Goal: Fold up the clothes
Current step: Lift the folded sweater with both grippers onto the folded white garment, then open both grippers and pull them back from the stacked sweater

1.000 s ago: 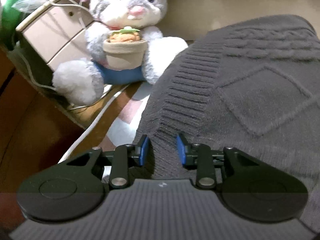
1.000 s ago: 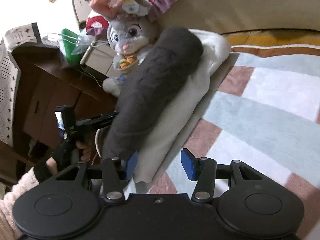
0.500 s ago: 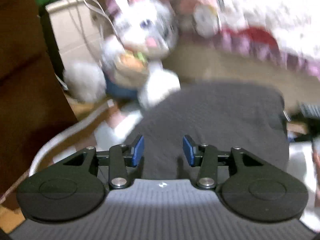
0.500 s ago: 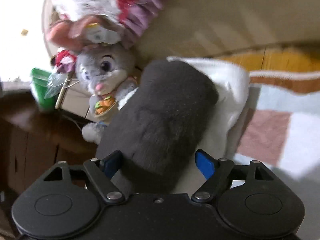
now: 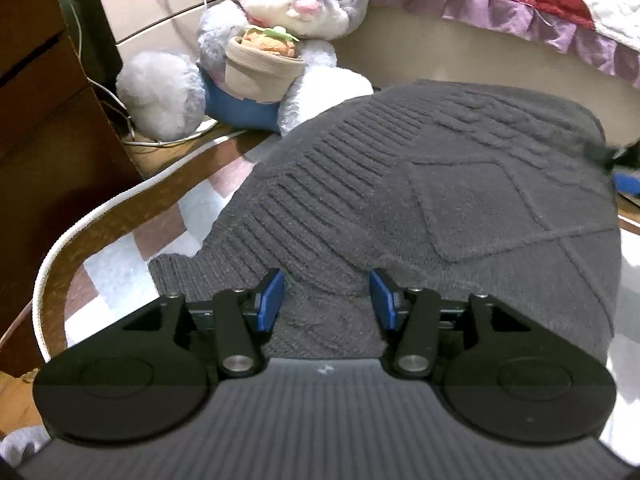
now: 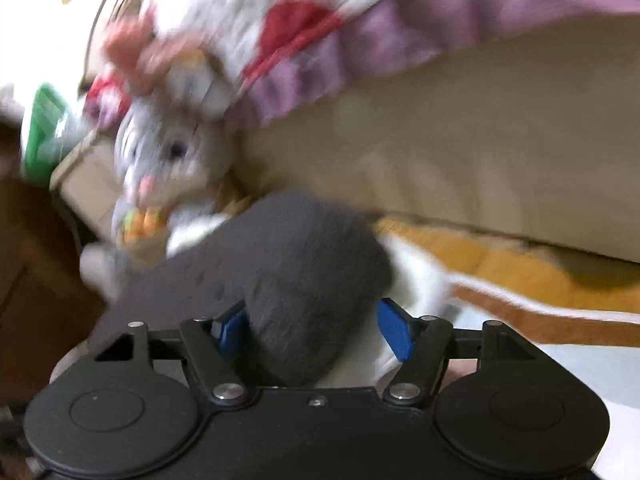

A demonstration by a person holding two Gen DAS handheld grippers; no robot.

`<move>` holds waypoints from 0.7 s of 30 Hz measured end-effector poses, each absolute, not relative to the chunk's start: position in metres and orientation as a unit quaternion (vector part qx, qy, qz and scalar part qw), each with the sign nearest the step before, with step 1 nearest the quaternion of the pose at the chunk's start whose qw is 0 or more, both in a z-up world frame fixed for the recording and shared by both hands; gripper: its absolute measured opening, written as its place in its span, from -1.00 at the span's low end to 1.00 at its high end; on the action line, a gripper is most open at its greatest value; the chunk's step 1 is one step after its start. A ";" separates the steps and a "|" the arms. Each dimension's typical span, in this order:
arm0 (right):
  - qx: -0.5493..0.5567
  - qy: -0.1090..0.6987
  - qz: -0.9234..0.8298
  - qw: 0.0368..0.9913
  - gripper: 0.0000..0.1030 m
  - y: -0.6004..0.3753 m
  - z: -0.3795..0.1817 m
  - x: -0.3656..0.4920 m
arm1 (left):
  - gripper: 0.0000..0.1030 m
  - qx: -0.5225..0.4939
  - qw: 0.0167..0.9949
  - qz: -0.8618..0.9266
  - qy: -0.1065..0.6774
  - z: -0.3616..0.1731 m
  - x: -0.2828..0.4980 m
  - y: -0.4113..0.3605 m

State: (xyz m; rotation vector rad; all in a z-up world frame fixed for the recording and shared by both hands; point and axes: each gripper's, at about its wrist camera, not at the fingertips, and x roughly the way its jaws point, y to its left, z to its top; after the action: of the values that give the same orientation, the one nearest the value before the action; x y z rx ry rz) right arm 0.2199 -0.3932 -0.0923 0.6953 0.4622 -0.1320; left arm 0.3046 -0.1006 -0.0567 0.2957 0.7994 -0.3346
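A folded dark grey knit sweater lies on a checked rug. My left gripper is open, its blue pads straddling the sweater's near edge. In the blurred right wrist view the same sweater rests on a folded white garment. My right gripper is open, its pads on either side of the sweater's end. The tip of the right gripper shows at the right edge of the left wrist view.
A grey and white plush rabbit holding a toy pot sits just behind the sweater. A dark wooden cabinet stands on the left, beside a beige drawer unit. A bed with a ruffled quilt runs along the back. White cables trail beside the rug.
Both grippers have opened wider and pushed in around the sweater's ends. The right gripper has swung up and closer to the sweater, towards the bed.
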 end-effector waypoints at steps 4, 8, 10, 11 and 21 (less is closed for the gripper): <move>0.373 0.189 -0.078 0.905 0.14 -0.414 -0.080 0.203 | -0.06 0.165 0.903 -0.146 0.369 -0.061 0.297 -0.109; 0.355 0.186 -0.054 0.915 0.16 -0.401 -0.077 0.176 | 0.15 0.170 0.916 -0.101 0.350 -0.055 0.282 -0.114; 0.345 0.184 -0.042 0.919 0.16 -0.394 -0.075 0.162 | 0.40 0.189 0.922 -0.064 0.331 -0.056 0.267 -0.120; 0.340 0.184 -0.036 0.922 0.17 -0.390 -0.074 0.156 | 0.43 0.196 0.924 -0.049 0.324 -0.055 0.260 -0.122; 0.225 0.225 0.039 0.947 0.16 -0.319 -0.061 0.107 | 0.86 0.114 0.915 -0.039 0.385 -0.010 0.168 -0.108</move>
State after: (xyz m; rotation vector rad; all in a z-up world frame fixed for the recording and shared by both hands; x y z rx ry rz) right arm 0.1074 -0.3191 -0.0612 0.4572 0.4576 0.0795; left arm 0.1685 -0.1085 -0.0098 0.2346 0.7916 -0.0804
